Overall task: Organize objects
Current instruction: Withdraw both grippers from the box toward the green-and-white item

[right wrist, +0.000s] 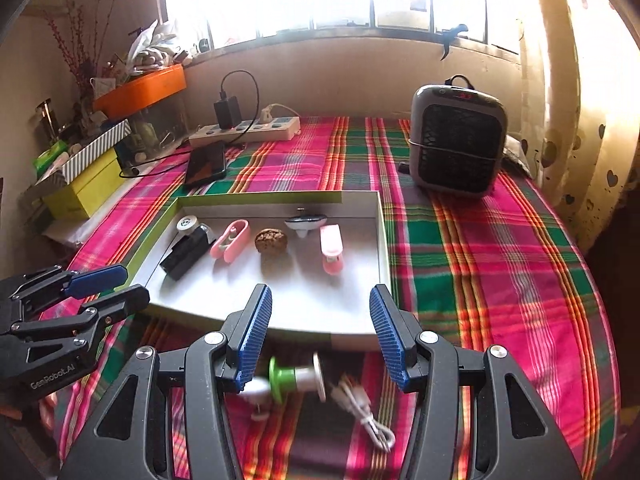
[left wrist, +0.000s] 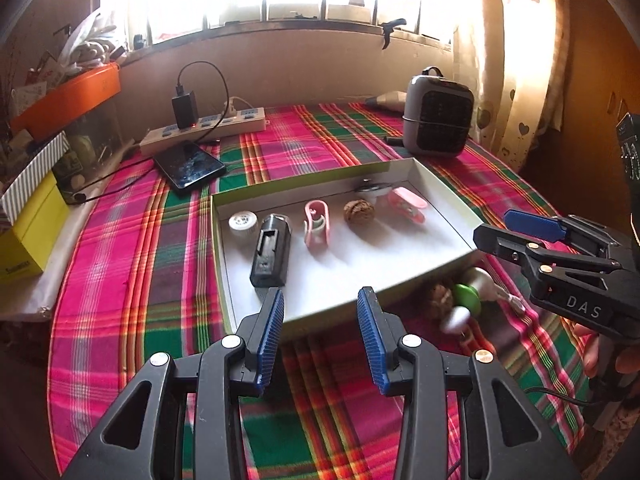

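Observation:
A shallow white tray [left wrist: 440, 182] [right wrist: 382, 240] lies on the plaid cloth. Inside it sit a white round cap [left wrist: 242, 226], a black charger block [left wrist: 270, 256] [right wrist: 186, 254], a pink clip [left wrist: 317, 228] [right wrist: 230, 240], a walnut [left wrist: 359, 211] [right wrist: 271, 240], a white spinning top [right wrist: 306, 222] and a pink stapler-like piece [left wrist: 408, 203] [right wrist: 331, 248]. In front of the tray lie a green-and-white spool [right wrist: 296, 378] [left wrist: 466, 296], a second walnut [left wrist: 440, 296] and a white cable [right wrist: 366, 412]. My left gripper [left wrist: 320, 334] is open above the tray's near edge. My right gripper [right wrist: 320, 334] is open over the spool, empty.
A grey heater [left wrist: 436, 120] [right wrist: 456, 140] stands at the back right. A power strip [left wrist: 208, 132] with a black adapter and a phone [left wrist: 190, 166] lie at the back left. Yellow and orange boxes [right wrist: 84, 188] line the left side. A curtain [right wrist: 580, 120] hangs on the right.

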{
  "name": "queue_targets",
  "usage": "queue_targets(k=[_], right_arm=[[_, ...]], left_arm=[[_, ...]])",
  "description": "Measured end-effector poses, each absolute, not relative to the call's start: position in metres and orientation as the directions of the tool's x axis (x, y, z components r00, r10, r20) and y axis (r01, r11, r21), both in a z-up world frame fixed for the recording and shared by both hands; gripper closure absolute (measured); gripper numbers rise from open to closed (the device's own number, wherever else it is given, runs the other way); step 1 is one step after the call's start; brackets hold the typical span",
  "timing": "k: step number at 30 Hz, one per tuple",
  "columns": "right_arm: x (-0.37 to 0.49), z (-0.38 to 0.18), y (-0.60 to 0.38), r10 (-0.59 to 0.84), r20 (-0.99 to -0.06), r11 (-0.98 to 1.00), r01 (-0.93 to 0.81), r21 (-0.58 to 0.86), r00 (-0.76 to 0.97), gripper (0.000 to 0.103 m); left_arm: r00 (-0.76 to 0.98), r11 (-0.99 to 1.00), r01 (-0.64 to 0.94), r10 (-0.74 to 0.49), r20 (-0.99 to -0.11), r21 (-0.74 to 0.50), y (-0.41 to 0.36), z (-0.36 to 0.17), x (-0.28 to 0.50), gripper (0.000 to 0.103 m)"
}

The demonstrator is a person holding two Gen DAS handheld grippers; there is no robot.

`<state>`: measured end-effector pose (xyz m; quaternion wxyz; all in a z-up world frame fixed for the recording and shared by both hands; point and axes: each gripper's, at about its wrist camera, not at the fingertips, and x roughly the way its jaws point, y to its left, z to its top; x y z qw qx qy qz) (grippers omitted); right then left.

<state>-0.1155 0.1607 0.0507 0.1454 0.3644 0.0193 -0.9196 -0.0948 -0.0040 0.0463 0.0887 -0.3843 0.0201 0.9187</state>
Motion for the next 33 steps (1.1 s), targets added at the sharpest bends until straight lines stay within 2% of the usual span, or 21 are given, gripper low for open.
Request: queue_targets(k=[13,33], right_arm=[[-0.088,0.03,0.186,-0.219,-0.694,-0.968,0.24,0.068,-0.685,0.051],[-0.084,0.007,0.202,-0.173,-0.747,-0.976,0.212,0.044,-0.642,0.051]], left_arm=[[-0.645,-0.962,-0.256,0.241,-0.725,-0.093,0.011,0.025,-0.067,0.066],[-0.526,-0.907,-0.368,0.385,-0.758,-0.205,0.045,0.002,-0.079,0.066]])
